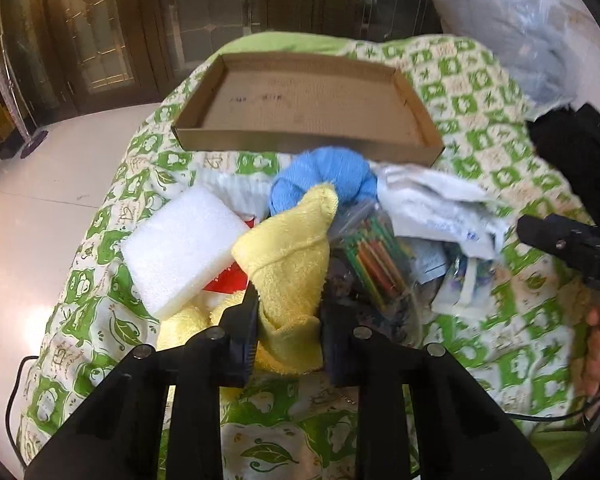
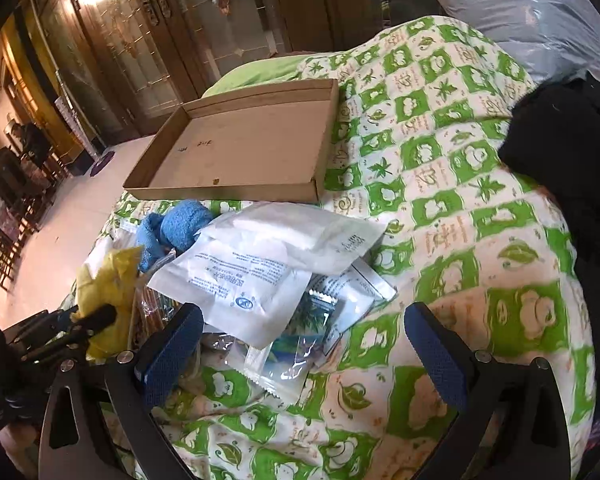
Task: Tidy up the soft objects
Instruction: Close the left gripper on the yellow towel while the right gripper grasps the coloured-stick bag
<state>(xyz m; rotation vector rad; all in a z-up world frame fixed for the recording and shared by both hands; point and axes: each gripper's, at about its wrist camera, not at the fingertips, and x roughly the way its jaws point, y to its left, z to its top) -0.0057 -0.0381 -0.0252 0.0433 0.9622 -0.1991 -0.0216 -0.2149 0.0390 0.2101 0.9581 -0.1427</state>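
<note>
While the left gripper (image 1: 288, 320) clamps the yellow towel (image 1: 288, 256), everything sits in one pile on the green-and-white quilt (image 1: 480, 128). Its jaws are narrow and pinch a fold of the cloth on both sides.

Left to right, left wrist view:
- white foam block (image 1: 180, 248): thick rectangular slab with a rough surface, tilted, leaning on the pile just left of the towel. Something red (image 1: 224, 280) shows under its lower edge.
- yellow towel: fluffy terry with a stitched hem, bunched into an upright cone between the jaws. More of it lies slack below the foam.
- blue towel (image 1: 324, 176): rolled into a knot, right behind the yellow peak, touching the front wall of the cardboard tray (image 1: 308, 148).
- clear bag of coloured pencils (image 1: 376, 264): just right of the yellow towel.
- white plastic pouches (image 1: 432, 204): crumpled, further right.
- right gripper (image 2: 304, 328): jaws wide apart, nothing between the pads, over the flat pouches (image 2: 236, 280) and quilt.

Tray: shallow, brown, open, behind the pile. Only bare cardboard visible inside. Black fabric (image 2: 560, 168) lies at the far right edge.
</note>
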